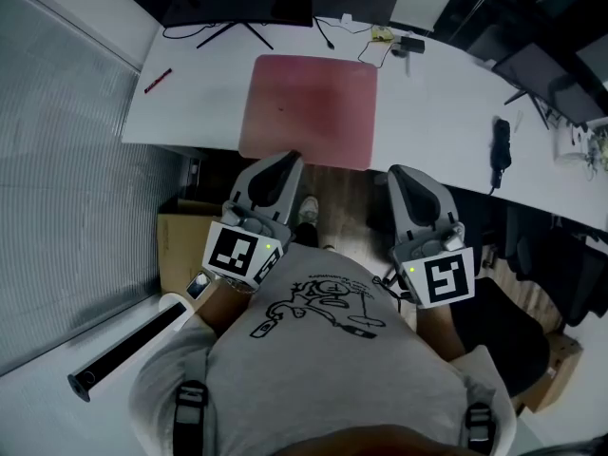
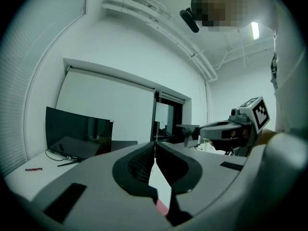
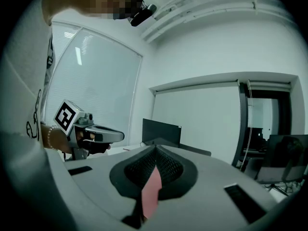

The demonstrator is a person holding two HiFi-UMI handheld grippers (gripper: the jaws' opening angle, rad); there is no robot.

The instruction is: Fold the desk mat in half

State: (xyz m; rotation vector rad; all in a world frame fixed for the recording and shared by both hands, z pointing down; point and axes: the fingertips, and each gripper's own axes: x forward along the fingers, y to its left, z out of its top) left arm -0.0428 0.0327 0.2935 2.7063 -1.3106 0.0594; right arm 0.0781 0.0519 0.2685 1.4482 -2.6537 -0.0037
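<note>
One pink desk mat [image 1: 312, 112] lies flat and unfolded at upper centre, on the white desk [image 1: 446, 93] (reaching its near edge). Two grippers sit just below it: left gripper [image 1: 292, 158] and right gripper [image 1: 398, 172], both clenched, grasping nothing.

**Sides open, back crowded**

Bare desk [image 1: 437, 93] flanks the desk mat [image 1: 311, 110], broken only by a red pen [image 1: 158, 80] far left and a black handset [image 1: 501, 150] far right. Behind it, a monitor stand [image 1: 233, 31] and cables [image 1: 380, 41] crowd the back edge.
</note>
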